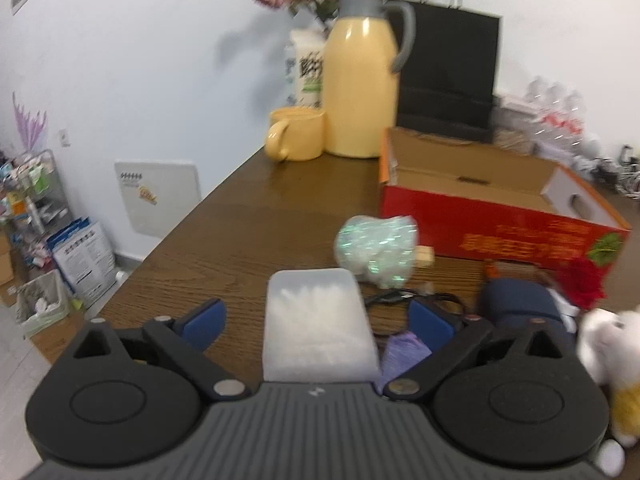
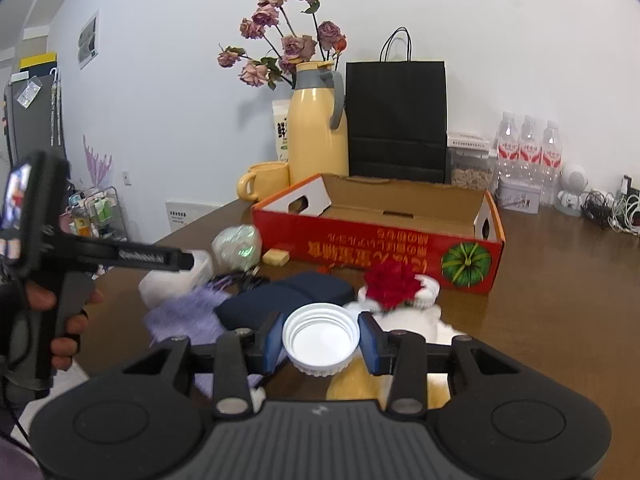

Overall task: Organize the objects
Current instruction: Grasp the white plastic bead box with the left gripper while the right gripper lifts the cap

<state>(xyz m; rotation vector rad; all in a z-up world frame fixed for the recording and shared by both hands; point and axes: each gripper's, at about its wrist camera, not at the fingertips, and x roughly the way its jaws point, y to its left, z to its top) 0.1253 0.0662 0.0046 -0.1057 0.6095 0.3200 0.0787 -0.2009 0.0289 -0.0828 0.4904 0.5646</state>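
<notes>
My left gripper (image 1: 316,322) is wide open over a translucent white plastic box (image 1: 318,324) that lies between its blue pads (image 1: 206,320), not touched by them. Beyond it sit an iridescent wrapped bundle (image 1: 376,252), a black cable (image 1: 404,300), a purple cloth (image 1: 400,354) and a dark blue pouch (image 1: 520,300). My right gripper (image 2: 321,338) is shut on a white ribbed lid (image 2: 321,338), held above the table. An open red cardboard box (image 2: 400,240) stands behind. The left gripper's body (image 2: 52,248) shows at the left of the right wrist view.
A yellow jug (image 2: 316,124), a yellow mug (image 2: 264,186), a black paper bag (image 2: 396,120) and dried roses stand at the back. A red flower (image 2: 392,282), a white plush toy (image 1: 608,344) and water bottles (image 2: 528,148) lie to the right. The table's left edge (image 1: 180,224) drops to the floor.
</notes>
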